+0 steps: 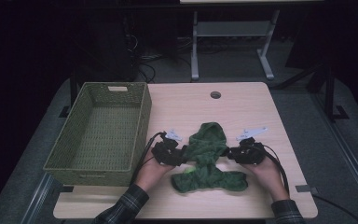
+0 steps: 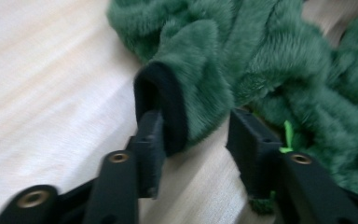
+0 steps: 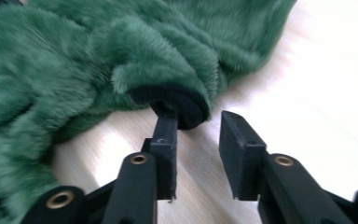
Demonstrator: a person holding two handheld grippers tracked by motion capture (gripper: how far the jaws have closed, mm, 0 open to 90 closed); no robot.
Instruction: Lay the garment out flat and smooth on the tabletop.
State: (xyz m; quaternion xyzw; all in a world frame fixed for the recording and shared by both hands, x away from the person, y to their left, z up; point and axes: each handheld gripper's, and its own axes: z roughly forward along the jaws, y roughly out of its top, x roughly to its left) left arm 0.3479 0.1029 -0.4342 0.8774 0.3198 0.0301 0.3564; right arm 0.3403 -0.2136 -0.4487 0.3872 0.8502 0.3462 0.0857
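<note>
Two hand-held grippers, one green fleece garment, one woven basket, on a light wood worktop (image 1: 242, 112).

Left gripper (image 1: 182, 154): held low over the worktop in the person's left hand (image 1: 153, 171), forearm in a plaid sleeve (image 1: 123, 207) entering from the bottom edge and angled up toward the centre. It points toward the garment's left side. In the left gripper view its jaws stand parted, with a black-edged cuff (image 2: 165, 105) of the garment between them; the cuff rests against the inner face of the left-hand jaw, while the other jaw stands clear of it. Not pinching.

Right gripper (image 1: 230, 154): held at matching height in the right hand (image 1: 265, 173), forearm entering from the bottom right. It points inward at the garment's right side. In the right gripper view its jaws are parted, and the second black cuff (image 3: 179, 105) sits at the tip of the left-hand jaw, touching it; the gap between the jaws shows bare worktop. Not pinching.

Garment (image 1: 207, 156): dark green, furry, lying rumpled near the front middle of the worktop, between the two grippers.

Basket (image 1: 74, 170): olive green, rectangular, at the worktop's left edge, just beside the left gripper's cable (image 1: 144, 151).
</note>
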